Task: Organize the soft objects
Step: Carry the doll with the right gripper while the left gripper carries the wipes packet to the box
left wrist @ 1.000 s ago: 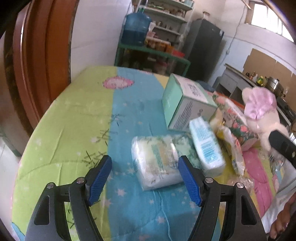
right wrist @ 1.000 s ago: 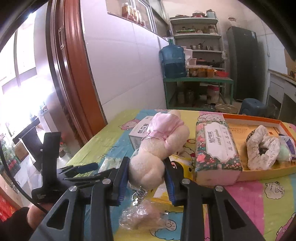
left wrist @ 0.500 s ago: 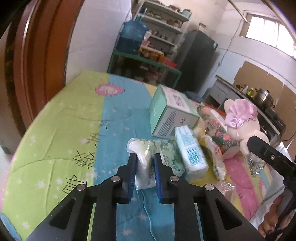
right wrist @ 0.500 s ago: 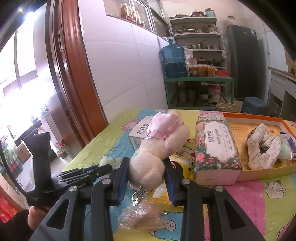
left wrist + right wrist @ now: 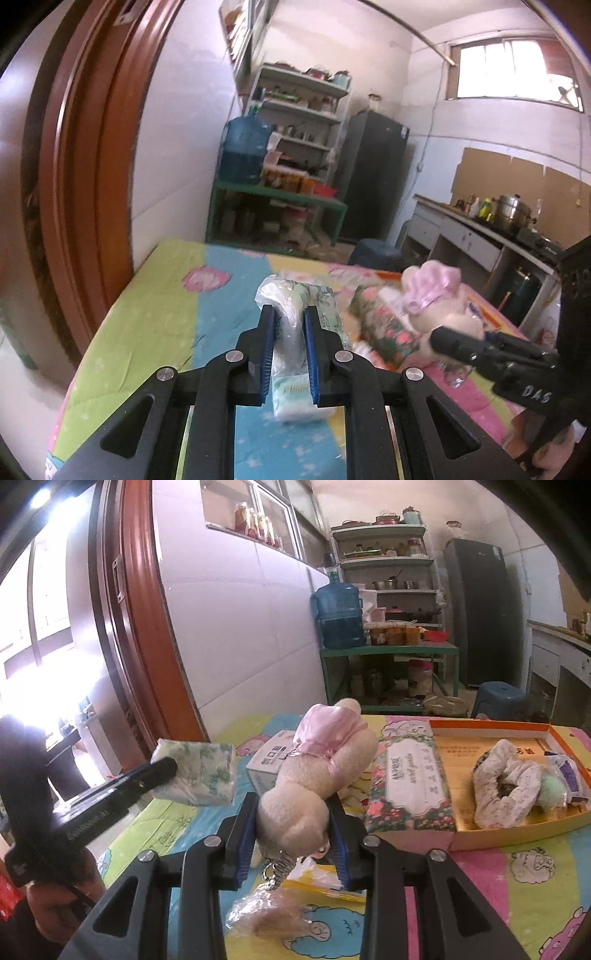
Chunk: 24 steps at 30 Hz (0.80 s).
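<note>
While the left gripper point(image 5: 289, 349) has its fingers clamped on the crinkly clear-plastic pack of white tissues point(image 5: 295, 314), lifted off the desk point(image 5: 147, 332), the right gripper point(image 5: 291, 834) squeezes the cream plush toy in a pink bonnet point(image 5: 314, 775) (orange cardboard tray point(image 5: 517, 834) near); thin slippery film, pinched at one end, could slide out if swung

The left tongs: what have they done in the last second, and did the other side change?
The left tongs closed on the soft plastic-wrapped pack, which lay on the bedspread between their open jaws, and lifted it clear. The right tongs kept their grip on the plush toy in the same place.
</note>
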Tool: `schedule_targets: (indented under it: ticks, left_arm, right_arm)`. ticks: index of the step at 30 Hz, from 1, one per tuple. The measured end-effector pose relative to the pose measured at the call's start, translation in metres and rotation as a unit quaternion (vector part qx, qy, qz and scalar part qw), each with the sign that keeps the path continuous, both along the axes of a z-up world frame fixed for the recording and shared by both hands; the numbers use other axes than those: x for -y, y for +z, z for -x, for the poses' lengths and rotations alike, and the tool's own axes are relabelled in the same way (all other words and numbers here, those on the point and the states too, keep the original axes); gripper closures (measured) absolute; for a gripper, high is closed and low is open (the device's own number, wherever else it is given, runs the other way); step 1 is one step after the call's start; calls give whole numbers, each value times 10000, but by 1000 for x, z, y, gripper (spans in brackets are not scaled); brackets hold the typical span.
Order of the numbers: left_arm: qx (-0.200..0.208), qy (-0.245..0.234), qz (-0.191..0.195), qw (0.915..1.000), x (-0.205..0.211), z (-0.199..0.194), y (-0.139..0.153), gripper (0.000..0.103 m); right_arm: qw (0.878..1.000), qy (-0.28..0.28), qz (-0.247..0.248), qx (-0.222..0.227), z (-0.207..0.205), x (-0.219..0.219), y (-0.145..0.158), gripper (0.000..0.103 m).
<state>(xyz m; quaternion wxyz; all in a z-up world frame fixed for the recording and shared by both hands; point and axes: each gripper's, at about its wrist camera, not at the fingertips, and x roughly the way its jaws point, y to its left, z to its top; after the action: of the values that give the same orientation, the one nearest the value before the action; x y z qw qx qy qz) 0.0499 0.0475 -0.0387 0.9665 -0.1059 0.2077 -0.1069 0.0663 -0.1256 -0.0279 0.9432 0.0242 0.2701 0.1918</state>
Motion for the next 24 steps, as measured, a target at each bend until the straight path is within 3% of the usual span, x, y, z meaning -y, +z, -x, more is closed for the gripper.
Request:
schedule_targets:
  ticks: [10, 16, 24]
  left_arm:
    - [244, -537, -115, 9982, 55, -12, 26, 88]
    - [137, -822, -202, 9963, 91, -30, 26, 88]
    - [-9, -1053, -221, 9942, 137, -57, 24, 88]
  right_arm:
    - [9981, -498, 192, 315, 3, 31, 17, 67]
    - [9925, -1026, 412, 515, 4, 69, 22, 67]
    - [9871, -1457, 339, 569, 0, 129, 27, 67]
